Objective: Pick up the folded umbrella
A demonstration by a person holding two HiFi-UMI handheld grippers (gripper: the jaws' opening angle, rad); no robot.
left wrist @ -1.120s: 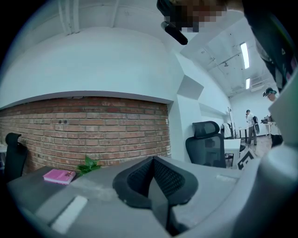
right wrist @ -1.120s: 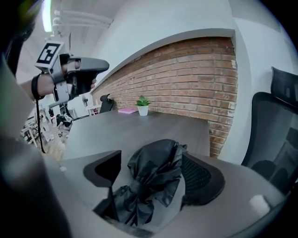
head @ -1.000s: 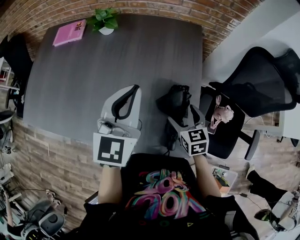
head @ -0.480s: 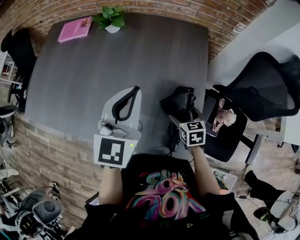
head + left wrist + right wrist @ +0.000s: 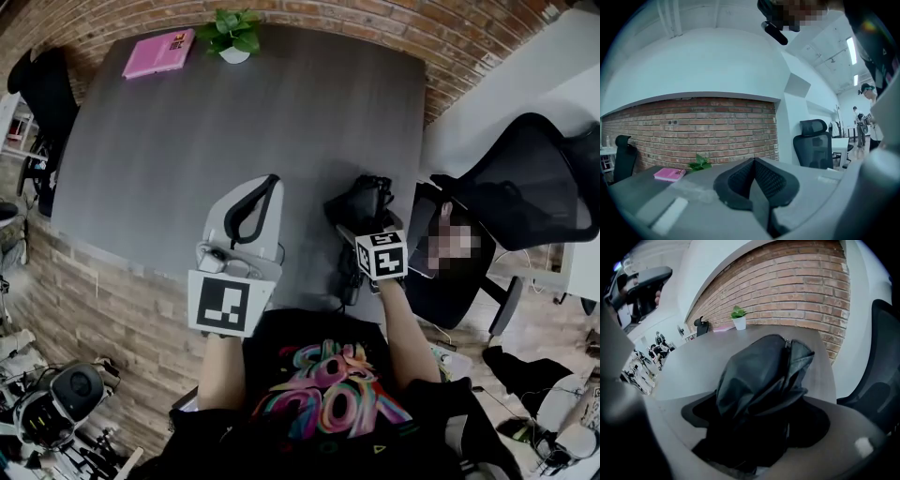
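the folded umbrella [image 5: 360,200], black, sits at the table's [image 5: 187,141] near right edge, clamped between the right gripper's [image 5: 364,223] jaws; whether it touches the table is unclear. the left gripper [image 5: 251,210], jaws together and empty, hangs over the table's near edge.

One desk [image 5: 187,141] carries three loose things. There is one pink book [image 5: 157,53] at its far left corner and one potted plant [image 5: 232,33] on its far edge, just beside the book. There is also one folded umbrella [image 5: 361,202], black, near the right end of its near edge. Two grippers show over the near edge: one left gripper [image 5: 262,192] and one right gripper [image 5: 367,225]. Two black office chairs stand off the desk, one chair [image 5: 42,89] past its left edge and one mesh chair [image 5: 525,183] past its right edge.
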